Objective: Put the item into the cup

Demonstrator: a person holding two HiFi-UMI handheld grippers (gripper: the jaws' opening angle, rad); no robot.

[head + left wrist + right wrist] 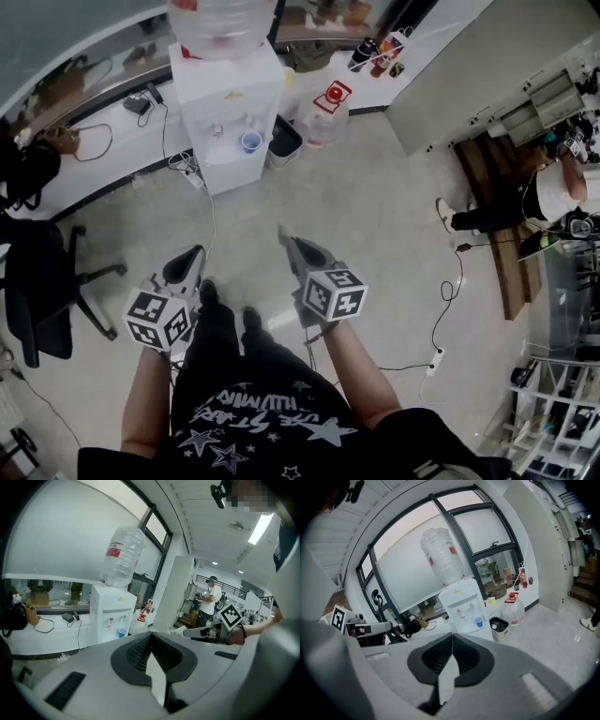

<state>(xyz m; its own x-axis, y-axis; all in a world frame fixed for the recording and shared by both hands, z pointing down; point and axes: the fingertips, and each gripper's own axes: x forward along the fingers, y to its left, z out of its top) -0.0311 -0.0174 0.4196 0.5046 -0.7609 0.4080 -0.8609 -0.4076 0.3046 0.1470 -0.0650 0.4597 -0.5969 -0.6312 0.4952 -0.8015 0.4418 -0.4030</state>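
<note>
— How do the two grippers stand?

— The left gripper (190,260) is clenched, its jaws pressed flat together and grasping nothing. The right gripper (292,246) is clenched the same way. The person holds both out in front, side by side and apart, over the floor (375,216), pointing towards a water dispenser (228,112).

— Where is the cup?

— A small blue cup (250,141) stands upright in the dispenser's niche, under the taps. It is well apart from both grippers and straight ahead of them. It shows just above the closed jaws in the left gripper view (122,632) and in the right gripper view (478,621). Its inside cannot be made out from here.

— What other containers are there?

— A large clear water bottle (221,23) sits upside down on top of the dispenser. A dark waste bin (284,141) stands on the floor just beside the dispenser. Next to the bin is a clear jug with a red cap (327,114).
</note>
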